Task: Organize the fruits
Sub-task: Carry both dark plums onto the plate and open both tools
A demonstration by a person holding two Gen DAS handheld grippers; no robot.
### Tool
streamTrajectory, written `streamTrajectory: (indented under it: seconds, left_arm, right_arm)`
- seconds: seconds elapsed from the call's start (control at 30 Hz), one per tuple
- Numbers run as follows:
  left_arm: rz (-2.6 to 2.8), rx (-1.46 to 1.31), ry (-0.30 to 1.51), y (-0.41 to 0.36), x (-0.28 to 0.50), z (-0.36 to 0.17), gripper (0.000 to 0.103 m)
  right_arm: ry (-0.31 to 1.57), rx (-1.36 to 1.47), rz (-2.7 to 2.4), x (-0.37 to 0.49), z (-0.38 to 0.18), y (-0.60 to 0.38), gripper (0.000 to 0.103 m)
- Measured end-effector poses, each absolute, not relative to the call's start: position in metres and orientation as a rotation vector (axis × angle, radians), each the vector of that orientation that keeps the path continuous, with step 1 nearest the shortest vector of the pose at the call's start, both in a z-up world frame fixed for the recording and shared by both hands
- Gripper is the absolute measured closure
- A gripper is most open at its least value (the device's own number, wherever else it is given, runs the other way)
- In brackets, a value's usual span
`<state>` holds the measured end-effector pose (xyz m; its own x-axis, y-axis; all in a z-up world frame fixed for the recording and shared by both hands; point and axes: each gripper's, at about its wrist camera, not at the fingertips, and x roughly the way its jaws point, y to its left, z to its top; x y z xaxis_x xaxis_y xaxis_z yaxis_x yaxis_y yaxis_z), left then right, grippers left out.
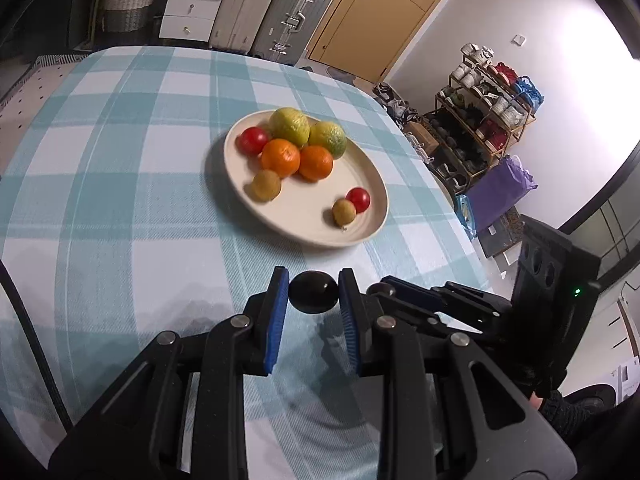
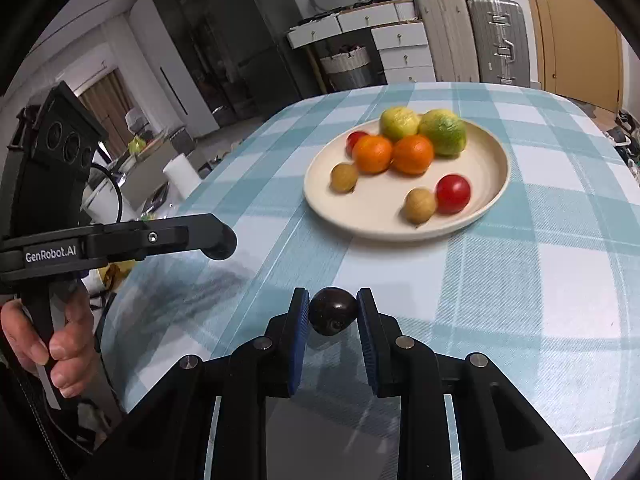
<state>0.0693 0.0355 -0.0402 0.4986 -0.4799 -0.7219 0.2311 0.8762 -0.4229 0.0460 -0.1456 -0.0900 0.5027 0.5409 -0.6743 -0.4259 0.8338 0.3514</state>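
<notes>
A cream plate (image 1: 360,184) (image 2: 484,168) on the checked tablecloth holds two green-yellow citrus fruits (image 1: 289,126), two oranges (image 1: 281,156), two red tomatoes (image 1: 253,140) and two small brown fruits (image 1: 265,185). My left gripper (image 1: 314,292) is shut on a dark plum (image 1: 313,291), held above the cloth short of the plate. My right gripper (image 2: 333,312) is shut on another dark plum (image 2: 333,310), also short of the plate. The left gripper shows at the left of the right wrist view (image 2: 218,240), and the right gripper at the right of the left wrist view (image 1: 400,292).
The table (image 1: 120,160) is covered by a blue-and-white checked cloth. Its right edge runs close by the plate in the left wrist view. Suitcases (image 1: 296,12), drawers (image 1: 192,4) and a shoe rack (image 1: 480,120) stand beyond the table.
</notes>
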Motion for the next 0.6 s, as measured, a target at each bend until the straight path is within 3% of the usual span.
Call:
streamTrajectory:
  seconds: [0.6]
  left_arm:
    - [-0.437,-0.265,0.987,-0.01,0.154,-0.034,0.08]
  right_arm:
    - [0.813,0.229,0.539,0.115,-0.061,-0.186,0.078]
